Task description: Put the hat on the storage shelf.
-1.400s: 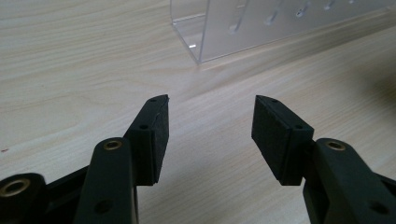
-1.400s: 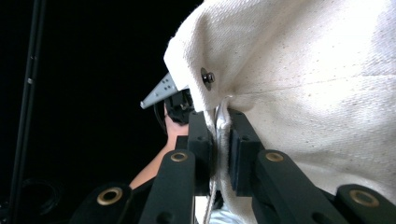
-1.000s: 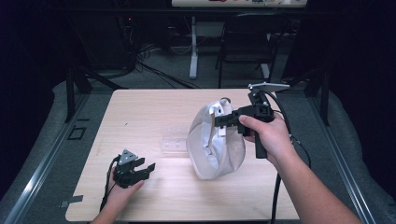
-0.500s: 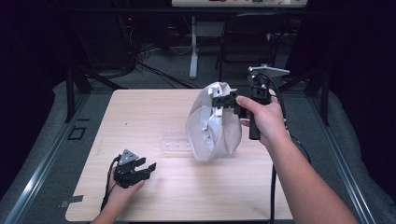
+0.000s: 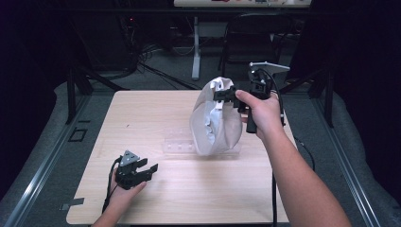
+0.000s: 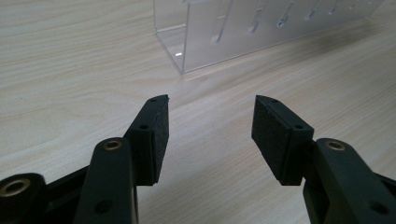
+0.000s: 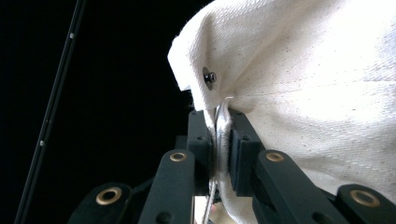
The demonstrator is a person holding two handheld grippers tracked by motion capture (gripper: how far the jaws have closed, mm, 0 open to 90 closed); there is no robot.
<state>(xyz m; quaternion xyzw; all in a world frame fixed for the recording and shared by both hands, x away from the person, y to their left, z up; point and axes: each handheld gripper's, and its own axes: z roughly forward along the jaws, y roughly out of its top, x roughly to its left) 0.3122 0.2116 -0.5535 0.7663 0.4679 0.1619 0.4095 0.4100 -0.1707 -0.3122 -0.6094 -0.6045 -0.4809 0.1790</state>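
Note:
A white cloth bag (image 5: pixel 215 125) hangs above the right half of the table, lifted clear of the wood. My right gripper (image 5: pixel 226 96) is shut on its top edge, pinching cloth and a thin wire rim (image 7: pixel 218 122) between the pads. A small metal snap (image 7: pixel 208 76) shows on the bag's cloth (image 7: pixel 317 79). A clear acrylic rack (image 5: pixel 184 145) lies on the table under and behind the bag. My left gripper (image 5: pixel 146 171) rests low at the front left, open, with nothing between its fingers. That gripper (image 6: pixel 210 123) points toward the rack's end (image 6: pixel 210 42).
The wooden table (image 5: pixel 142 118) has bare surface at the left and back. Dark floor, cables and a desk leg (image 5: pixel 196 52) lie beyond the far edge. A metal rail (image 5: pixel 42 161) runs along the left side.
The right gripper has lifted the bag higher and carried it toward the back of the table, turning the bag more upright. The left gripper has stayed put.

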